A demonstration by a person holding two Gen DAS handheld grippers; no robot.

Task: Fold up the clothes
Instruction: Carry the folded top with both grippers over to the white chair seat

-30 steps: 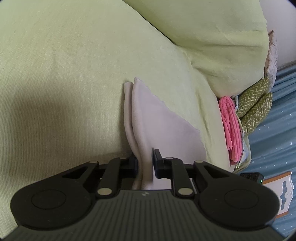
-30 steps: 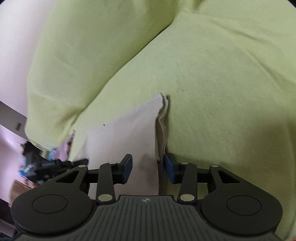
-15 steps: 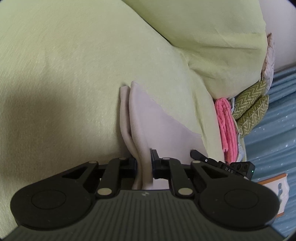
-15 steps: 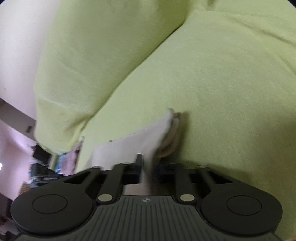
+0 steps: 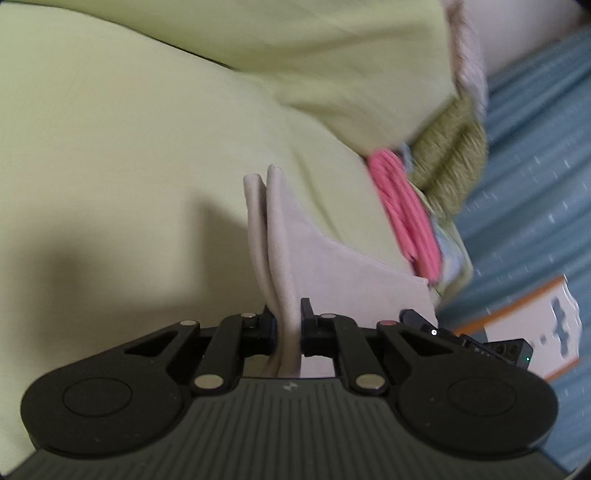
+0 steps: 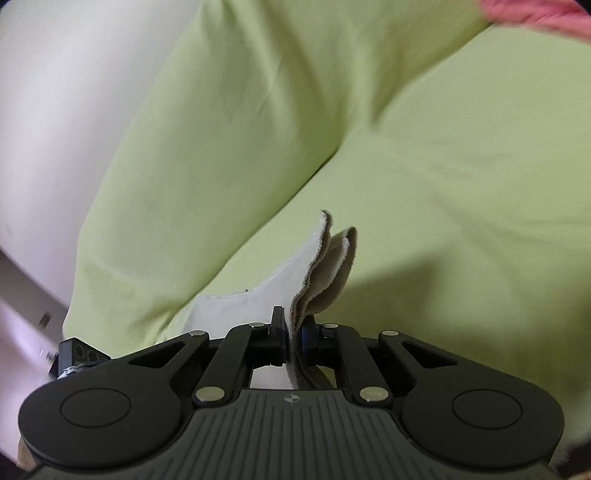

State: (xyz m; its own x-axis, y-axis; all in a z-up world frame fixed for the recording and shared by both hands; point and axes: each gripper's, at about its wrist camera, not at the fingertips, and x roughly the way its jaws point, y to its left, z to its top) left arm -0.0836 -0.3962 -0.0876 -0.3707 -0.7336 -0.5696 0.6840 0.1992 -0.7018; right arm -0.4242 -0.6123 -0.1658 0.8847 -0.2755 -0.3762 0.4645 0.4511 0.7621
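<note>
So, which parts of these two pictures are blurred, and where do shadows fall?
Left wrist view: the pink folded cloth and olive patterned fabric are smeared by motion; a dark shadow lies on the green sheet. Right wrist view: the beige cloth edge is fairly sharp, the background soft; a shadow falls to its right.

The pale cloth (image 5: pixel 284 236) goes down between the left gripper's (image 5: pixel 287 328) black fingers, so its pinched end is hidden. In the right wrist view the cloth's lower part is hidden behind the right gripper (image 6: pixel 293 338). The pink folded cloth (image 5: pixel 406 206) and the olive patterned cushion (image 5: pixel 450 155) are smeared by blur. The box with an orange edge (image 5: pixel 535 325) is partly covered by a black device (image 5: pixel 491 345). A pink blur (image 6: pixel 535 14) is cut off at the top edge.
</note>
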